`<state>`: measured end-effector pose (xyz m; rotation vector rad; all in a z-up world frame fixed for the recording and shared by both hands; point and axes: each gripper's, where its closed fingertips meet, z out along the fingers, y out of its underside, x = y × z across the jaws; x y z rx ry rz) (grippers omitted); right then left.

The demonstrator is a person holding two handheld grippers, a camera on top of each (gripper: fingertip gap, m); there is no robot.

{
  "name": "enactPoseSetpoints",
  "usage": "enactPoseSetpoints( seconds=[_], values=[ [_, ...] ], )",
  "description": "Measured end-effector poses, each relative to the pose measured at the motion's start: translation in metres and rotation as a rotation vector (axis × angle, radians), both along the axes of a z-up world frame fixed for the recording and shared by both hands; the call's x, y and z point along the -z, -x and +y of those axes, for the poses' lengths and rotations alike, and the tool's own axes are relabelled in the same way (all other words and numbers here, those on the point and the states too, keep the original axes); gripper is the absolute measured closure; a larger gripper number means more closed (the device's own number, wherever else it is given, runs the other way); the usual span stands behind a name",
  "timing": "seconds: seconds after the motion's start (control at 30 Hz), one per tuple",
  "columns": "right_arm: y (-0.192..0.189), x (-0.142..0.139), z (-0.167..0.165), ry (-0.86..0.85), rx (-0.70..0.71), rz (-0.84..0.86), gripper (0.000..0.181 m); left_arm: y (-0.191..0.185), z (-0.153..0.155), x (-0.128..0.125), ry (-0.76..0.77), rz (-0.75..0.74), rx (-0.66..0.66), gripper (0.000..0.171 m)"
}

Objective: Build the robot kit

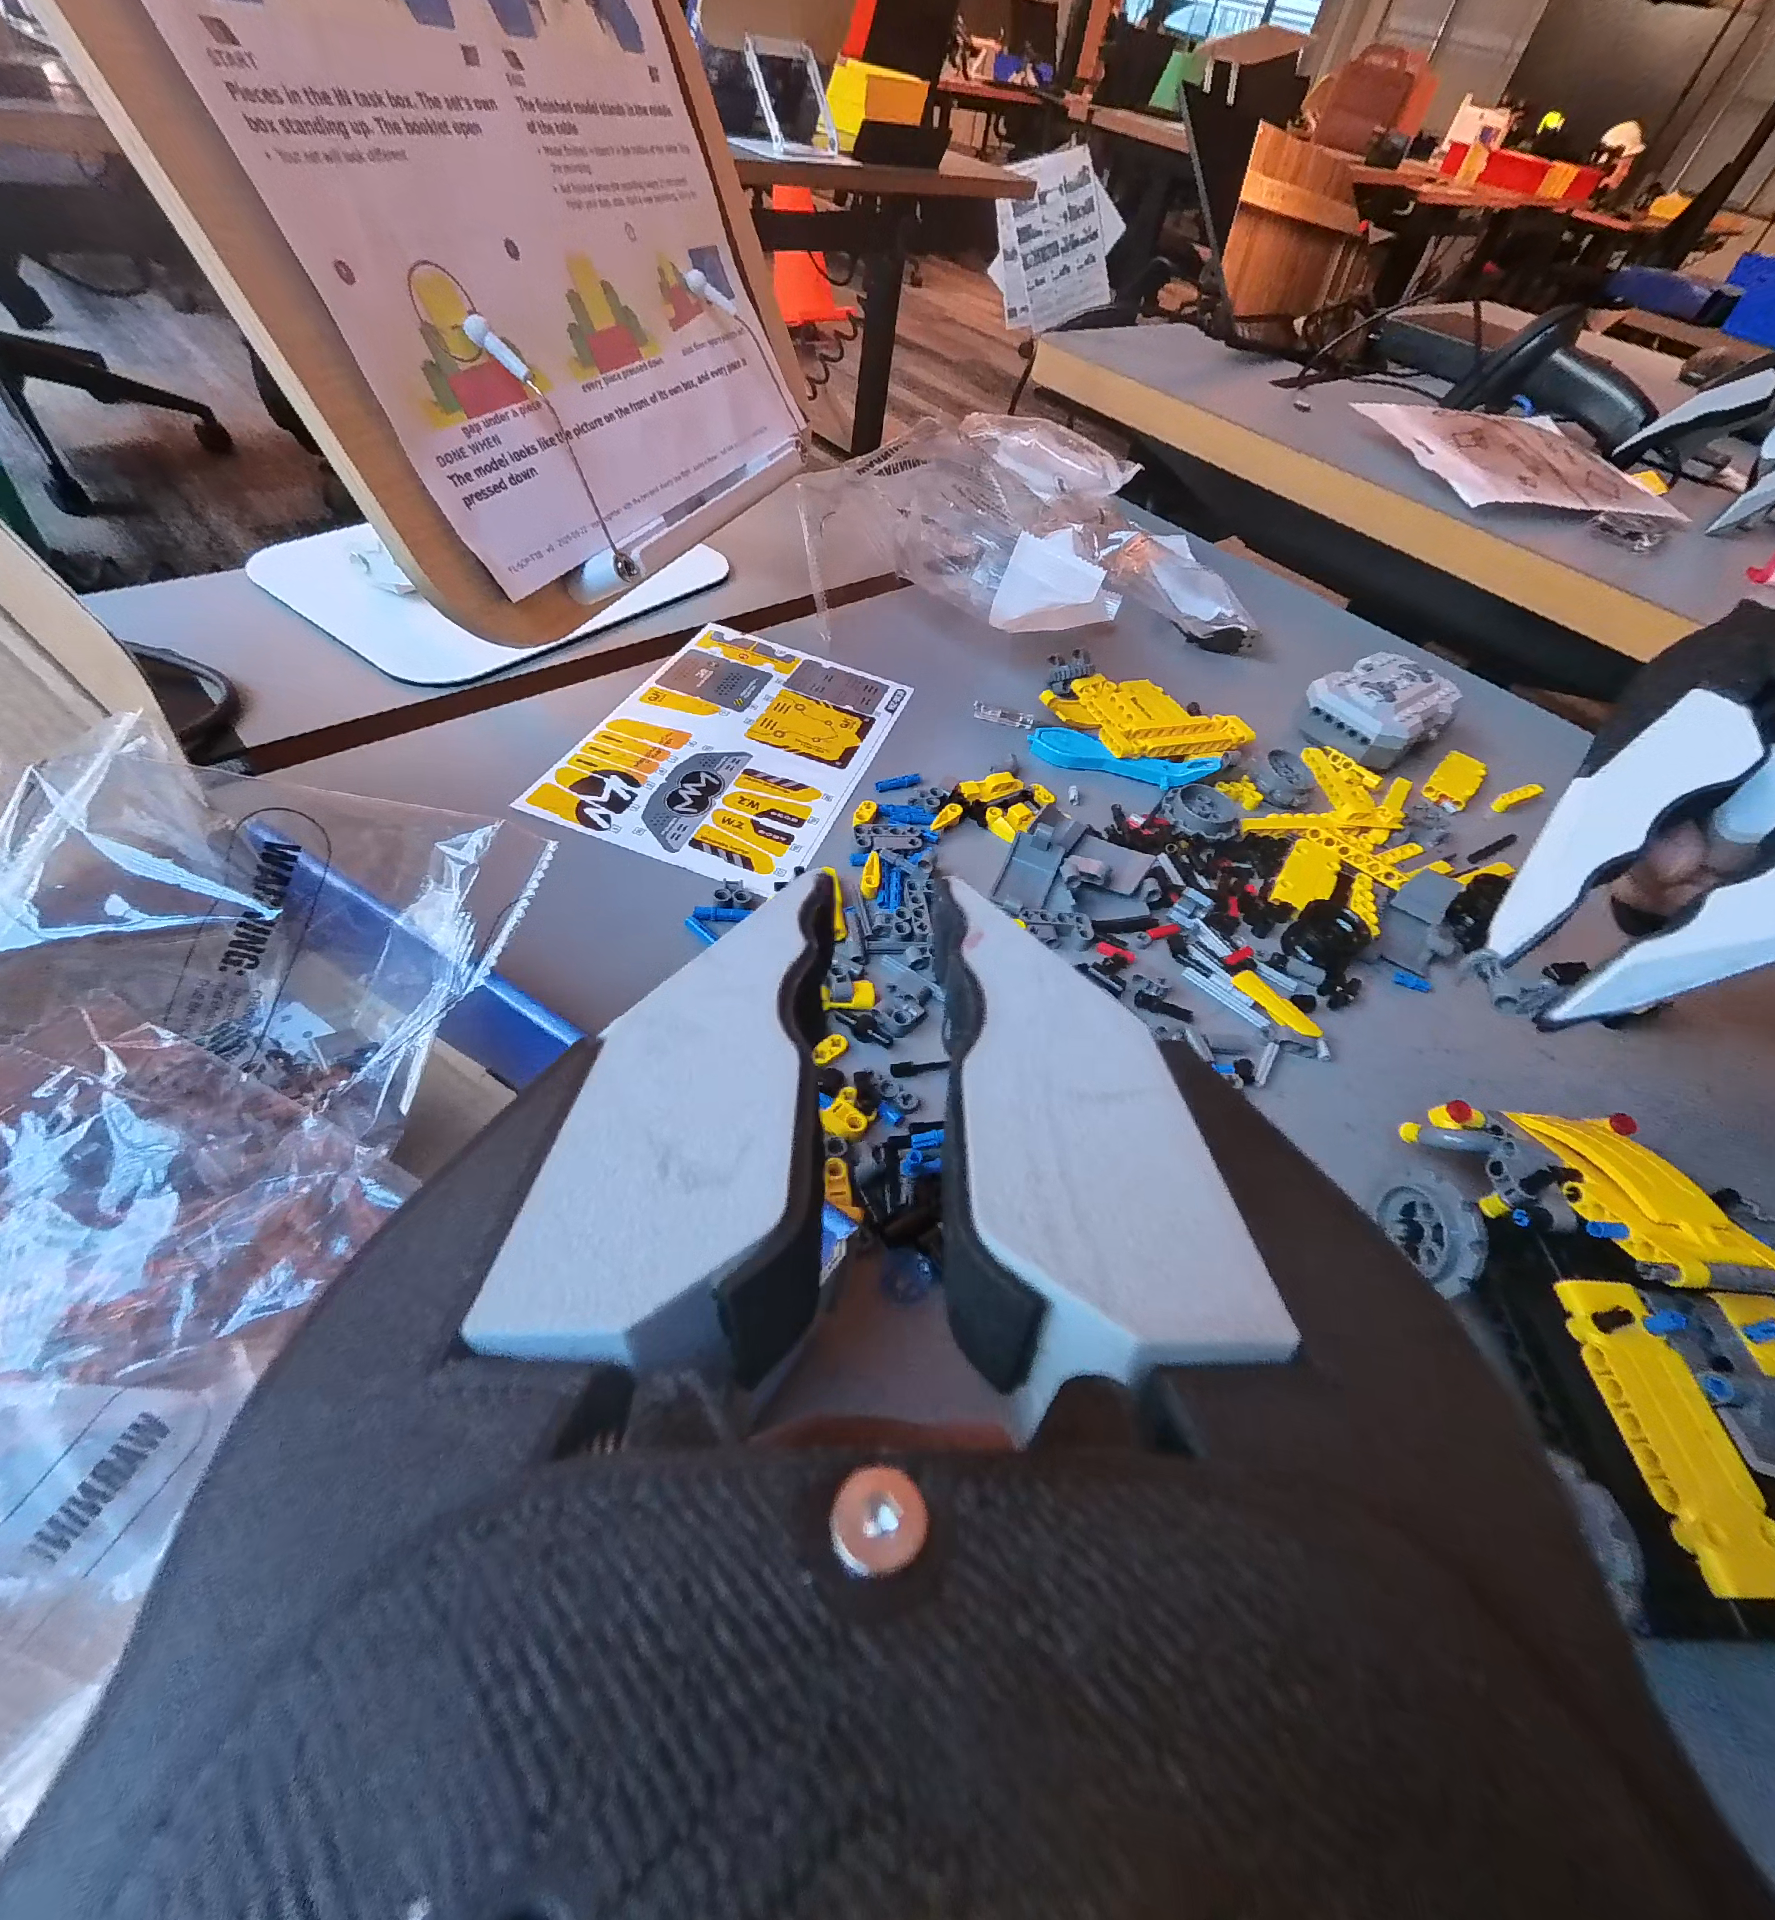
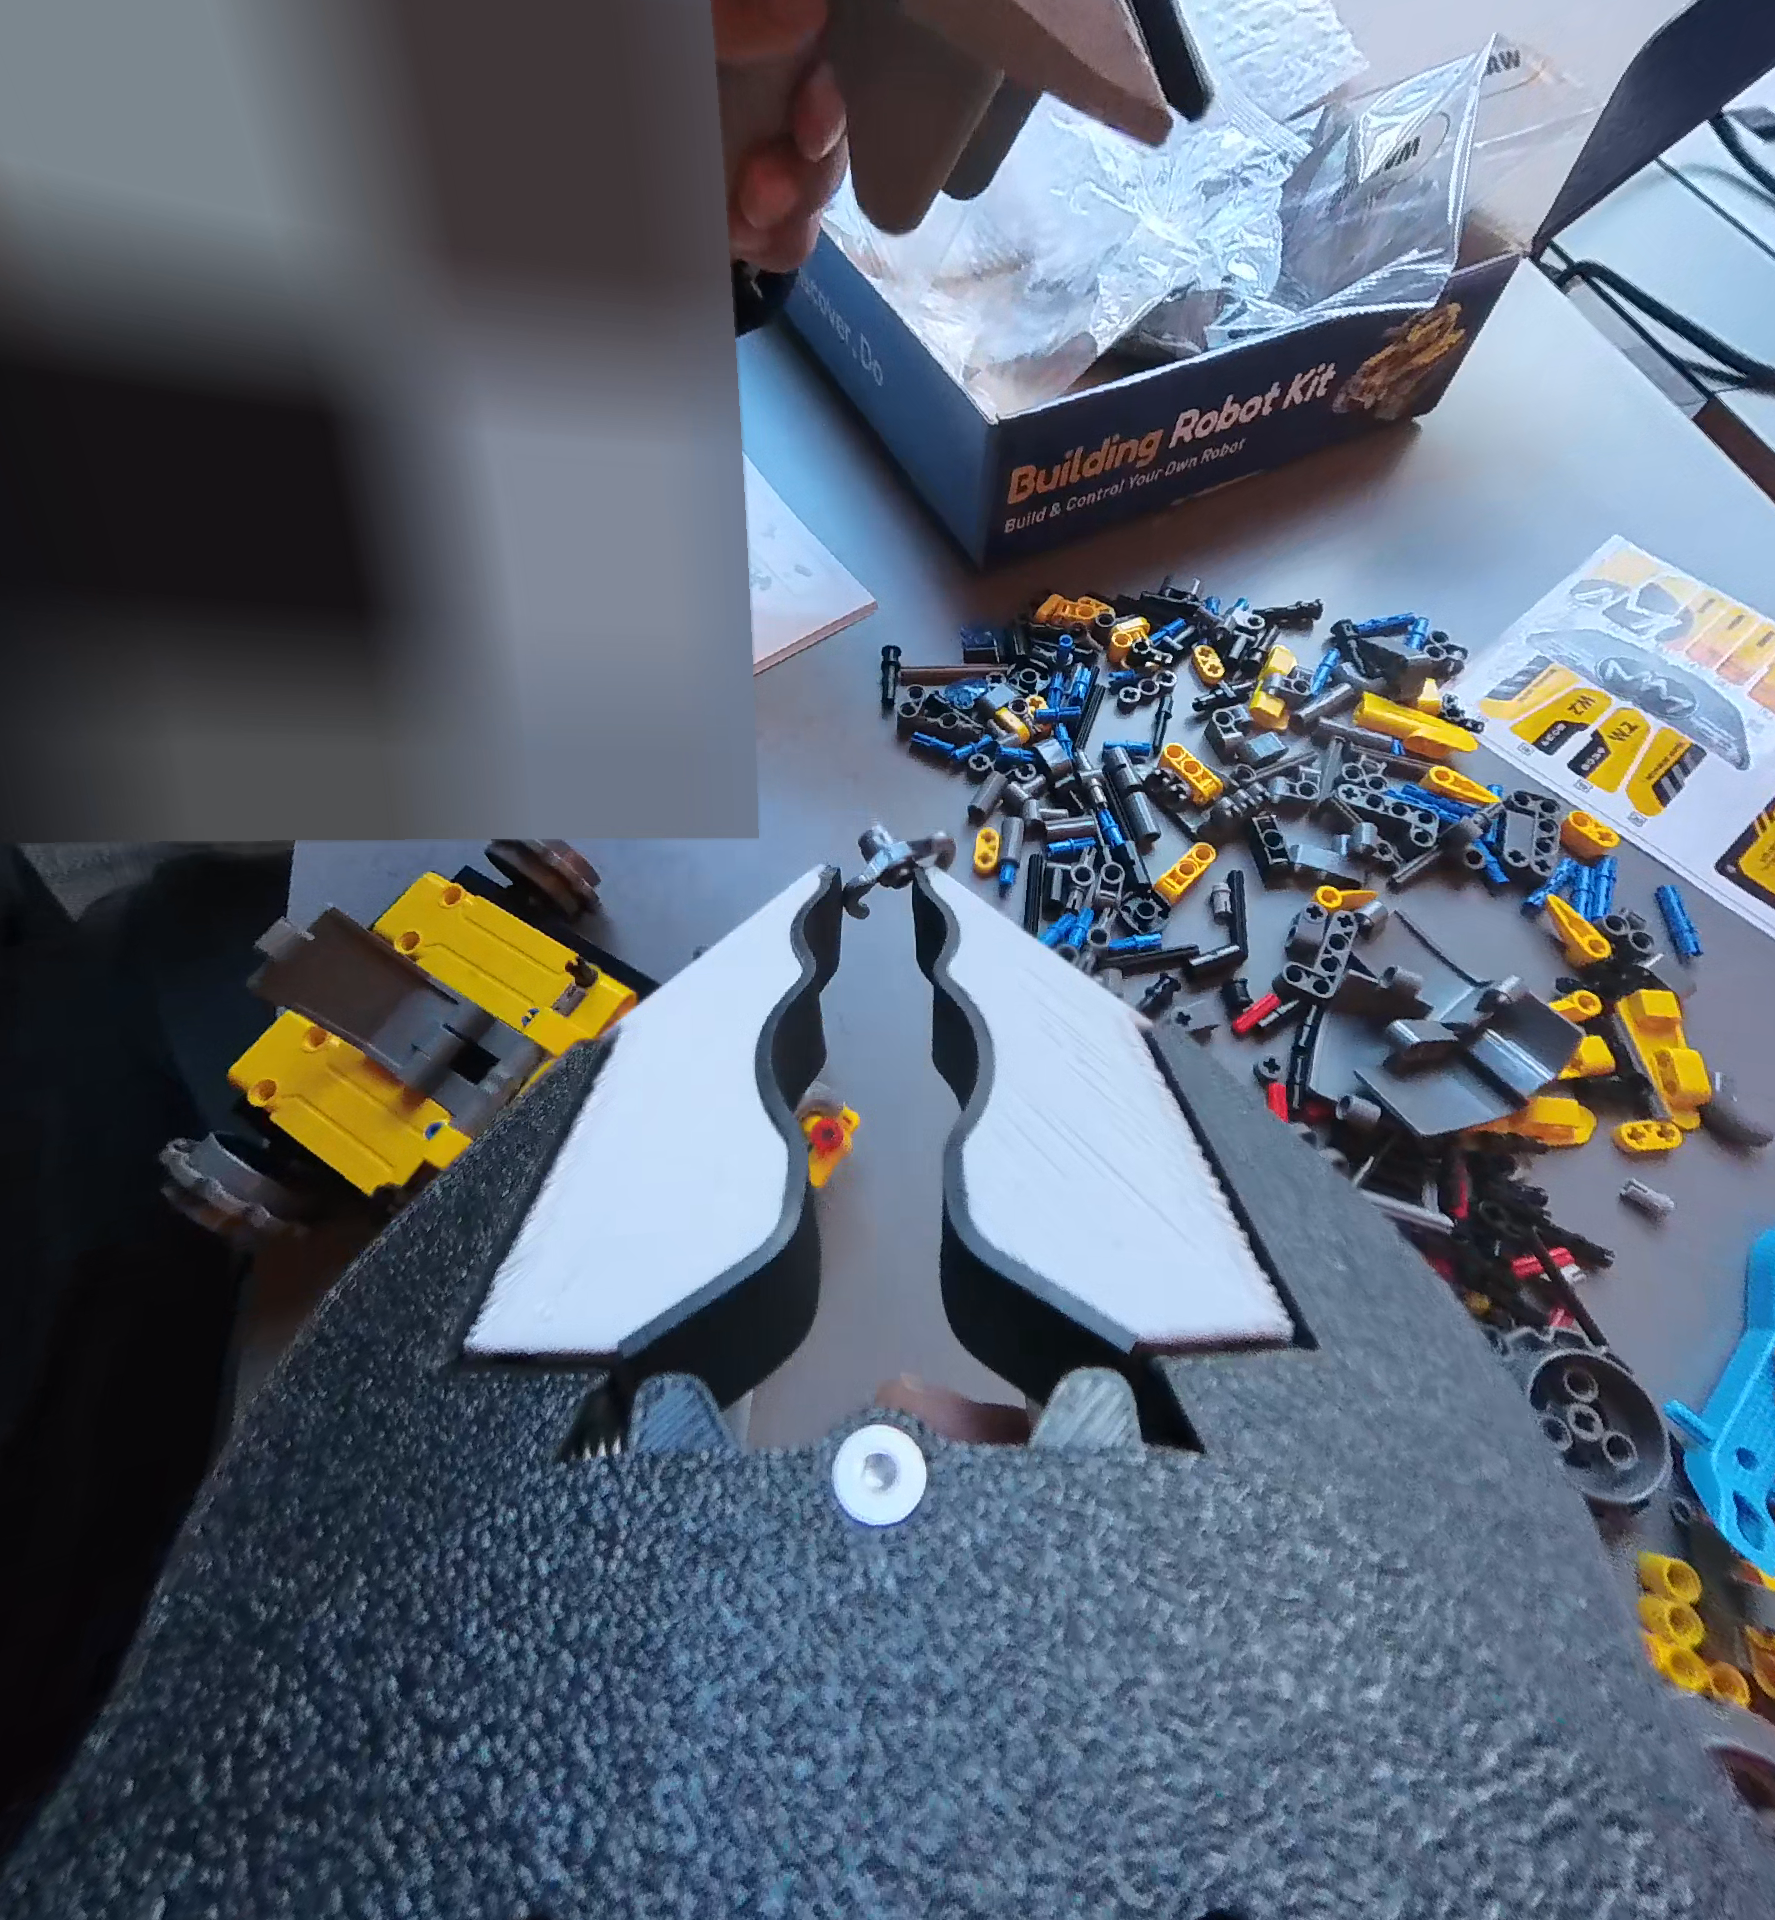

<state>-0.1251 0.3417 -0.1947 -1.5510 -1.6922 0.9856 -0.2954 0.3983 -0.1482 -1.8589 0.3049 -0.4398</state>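
My left gripper (image 1: 888, 885) is open and empty. It hovers above the left side of a pile of small yellow, blue, grey and black building pieces (image 1: 1174, 883) on the grey table (image 1: 1485, 1081). My right gripper (image 2: 867, 878) is shut on a small grey connector piece (image 2: 893, 862) at its fingertips, just off the near edge of the pile (image 2: 1278, 779). It also shows in the left wrist view (image 1: 1517, 987), low over the table at the pile's right. A partly built yellow and grey model (image 1: 1641, 1351) lies near the front; in the right wrist view (image 2: 415, 1018) it is left of the fingers.
A sticker sheet (image 1: 717, 748) lies behind the pile. A dark kit box (image 2: 1174, 447) holds crumpled plastic bags. More bags (image 1: 135, 1039) lie at the left and at the back (image 1: 1049, 540). An instruction board on a stand (image 1: 447, 260) is at the back left. A blue part (image 2: 1756, 1382) lies at the right. The gap from one gripper's tips to the other's is roughly 20 cm.
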Motion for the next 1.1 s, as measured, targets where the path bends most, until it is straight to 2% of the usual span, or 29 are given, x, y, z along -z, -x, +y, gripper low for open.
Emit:
enactPoseSetpoints(
  seconds=[0.27, 0.37, 0.57, 0.77, 0.93, 1.1],
  values=[
    [-0.033, 0.01, 0.011, -0.04, 0.076, -0.073, 0.169, 0.001, 0.001, 0.003, 0.008, 0.005, -0.005, 0.157],
    [-0.054, 0.024, 0.015, -0.112, 0.119, -0.136, 0.168, -0.001, 0.002, 0.005, 0.011, 0.015, -0.002, 0.157],
    [-0.092, 0.059, 0.006, -0.249, 0.113, -0.283, 0.168, -0.004, 0.002, 0.006, 0.015, 0.017, 0.004, 0.157],
    [-0.108, 0.065, -0.006, -0.466, 0.062, -0.346, 0.168, -0.008, 0.003, 0.009, 0.018, 0.034, 0.007, 0.156],
    [-0.12, 0.07, -0.005, -0.466, 0.083, -0.383, 0.167, -0.005, 0.005, 0.015, 0.036, 0.034, -0.001, 0.157],
    [-0.14, 0.064, 0.013, -0.374, 0.236, -0.376, 0.166, -0.006, 0.006, 0.017, 0.045, 0.037, 0.005, 0.156]
  ],
)
